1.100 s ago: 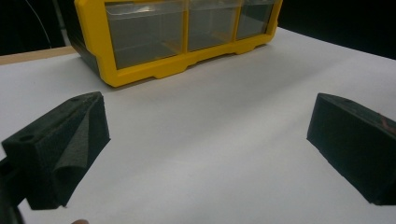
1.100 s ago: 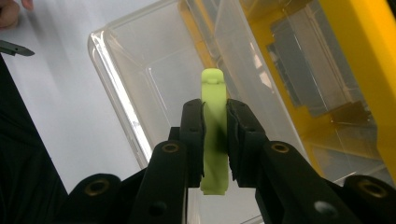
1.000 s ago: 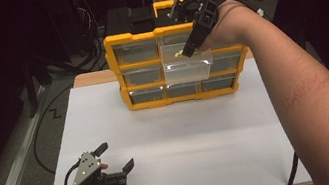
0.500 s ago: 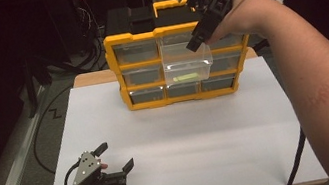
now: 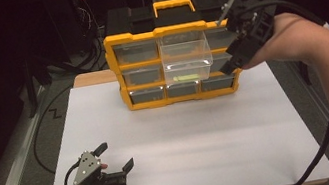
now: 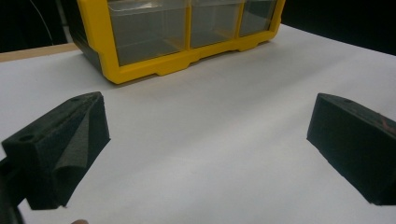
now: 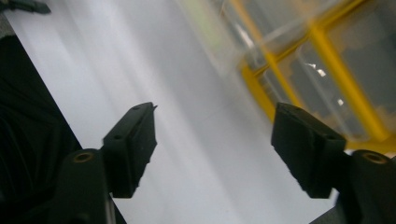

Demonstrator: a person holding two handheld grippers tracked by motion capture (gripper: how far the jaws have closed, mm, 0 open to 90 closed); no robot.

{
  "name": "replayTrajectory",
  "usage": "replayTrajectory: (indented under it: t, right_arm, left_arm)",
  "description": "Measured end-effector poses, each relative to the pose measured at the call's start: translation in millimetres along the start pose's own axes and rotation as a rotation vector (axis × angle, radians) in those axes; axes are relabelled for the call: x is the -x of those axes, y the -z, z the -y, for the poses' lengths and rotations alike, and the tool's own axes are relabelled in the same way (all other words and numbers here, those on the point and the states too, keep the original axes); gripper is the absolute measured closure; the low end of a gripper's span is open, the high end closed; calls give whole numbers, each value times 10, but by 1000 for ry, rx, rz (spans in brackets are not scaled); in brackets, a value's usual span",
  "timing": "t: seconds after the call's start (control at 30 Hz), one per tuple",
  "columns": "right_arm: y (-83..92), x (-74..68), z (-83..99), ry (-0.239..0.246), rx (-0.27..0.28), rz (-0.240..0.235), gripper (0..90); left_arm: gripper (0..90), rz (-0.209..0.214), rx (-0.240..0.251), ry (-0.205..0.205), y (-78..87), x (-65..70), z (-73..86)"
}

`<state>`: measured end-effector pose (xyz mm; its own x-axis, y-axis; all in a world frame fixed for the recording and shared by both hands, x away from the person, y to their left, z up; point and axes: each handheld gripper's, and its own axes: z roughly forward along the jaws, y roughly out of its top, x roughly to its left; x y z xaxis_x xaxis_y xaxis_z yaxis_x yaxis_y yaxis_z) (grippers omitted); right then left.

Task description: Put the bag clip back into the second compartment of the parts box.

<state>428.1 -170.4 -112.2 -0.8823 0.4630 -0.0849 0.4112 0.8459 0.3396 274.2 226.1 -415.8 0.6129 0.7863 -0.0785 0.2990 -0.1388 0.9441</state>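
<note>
Both black fingers (image 7: 133, 144) of the right gripper (image 5: 242, 54) stand well apart with nothing between them — the jaws have just been opening. In the right gripper view they frame blurred white table sheet and a slice of the yellow organizer. From the high view this gripper hangs in the air at the right end of the yellow drawer cabinet (image 5: 181, 97), just beside the clear drawer (image 5: 186, 56) but not touching it.

That drawer is pulled out from the middle column of the cabinet, sticking forward past the yellow frame, and a small yellow-green piece (image 5: 185, 76) lies on its bottom. The other drawers sit flush. The cabinet stands at the far edge of the white sheet (image 5: 185, 139) covering the table, its handle up and at the back.

At the near left corner of the sheet the left gripper (image 5: 112, 158) rests low in the person's hand, jaws spread wide and empty — its own view shows bare sheet between them, the cabinet's lower row beyond.
</note>
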Motion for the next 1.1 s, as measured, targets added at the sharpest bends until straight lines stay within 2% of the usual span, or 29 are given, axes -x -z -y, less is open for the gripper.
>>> replayTrajectory:
  t: [0.3,0.4,0.43,0.47,0.57,0.6,0.63,0.8,0.9,1.0,1.03,1.1]
  right_arm:
    - [-540,-126,531,-30,-33,-17,154]
    - [-816,-161,706,-40,-45,-28,123]
    - [-961,-185,786,-43,-57,-28,86]
    - [-1010,-192,813,-43,-62,-25,67]
    - [-1324,-236,967,-64,-96,-27,0]
    - [-1404,-248,1005,-65,-104,-29,0]
    - [-1562,-268,1077,-71,-122,-37,0]
    - [-2006,-318,1285,-106,-155,-48,0]
    - [-2223,-346,1398,-128,-133,-52,0]
    - [-2338,-372,1490,-169,-57,-46,0]
    - [-2376,-378,1547,-183,9,-40,0]
    - [-2413,-405,1611,-205,96,-31,0]
  left_arm:
    - [5,-10,-4,4,-2,-3,4]
    - [5,-12,-6,5,-2,-4,6]
    - [5,-12,-5,7,-3,-3,6]
    - [5,-13,-5,6,-4,-4,8]
    - [5,-13,-13,-1,-2,-6,10]
    - [5,-14,-15,-1,-3,-6,12]
    - [5,-14,-16,-2,-2,-6,12]
    - [5,-12,-21,-3,-5,-4,16]
    - [5,-14,-26,1,-8,-6,20]
    - [5,-15,-25,1,-6,-12,23]
    - [5,-14,-25,3,-4,-13,23]
    - [5,-15,-24,8,-3,-21,26]
